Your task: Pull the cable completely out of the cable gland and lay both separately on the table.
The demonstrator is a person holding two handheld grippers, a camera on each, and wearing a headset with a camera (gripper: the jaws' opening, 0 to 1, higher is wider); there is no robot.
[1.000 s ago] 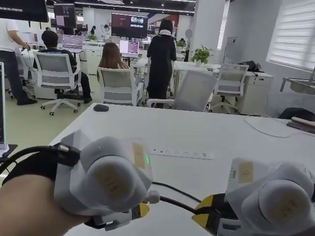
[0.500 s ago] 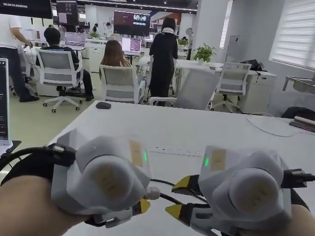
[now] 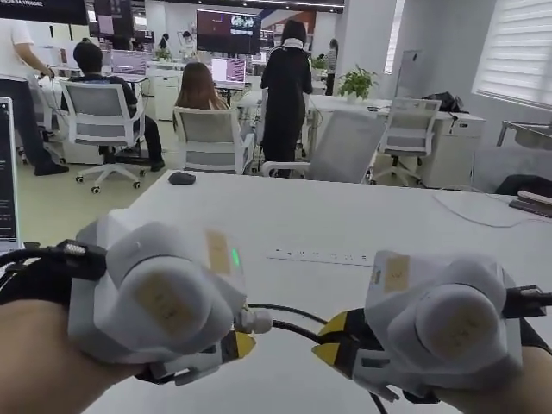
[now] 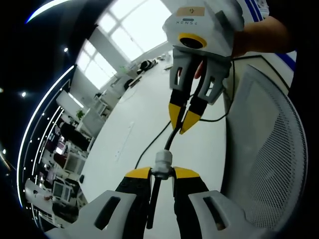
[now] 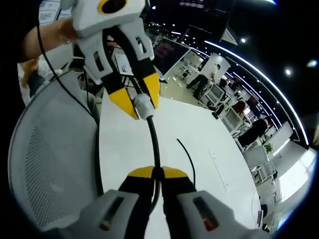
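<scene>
The right gripper (image 3: 332, 338) has closed in and pressed its yellow-tipped jaws onto the thin black cable (image 5: 153, 139) just beside the white plastic cable gland (image 4: 163, 160), which the left gripper (image 4: 162, 173) pinches above the white table (image 3: 345, 216), so the pull-out can probably begin.

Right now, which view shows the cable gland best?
The left gripper view: the cable gland sits close, held by the left gripper. The right gripper view shows it farther off; the head view, small.
</scene>
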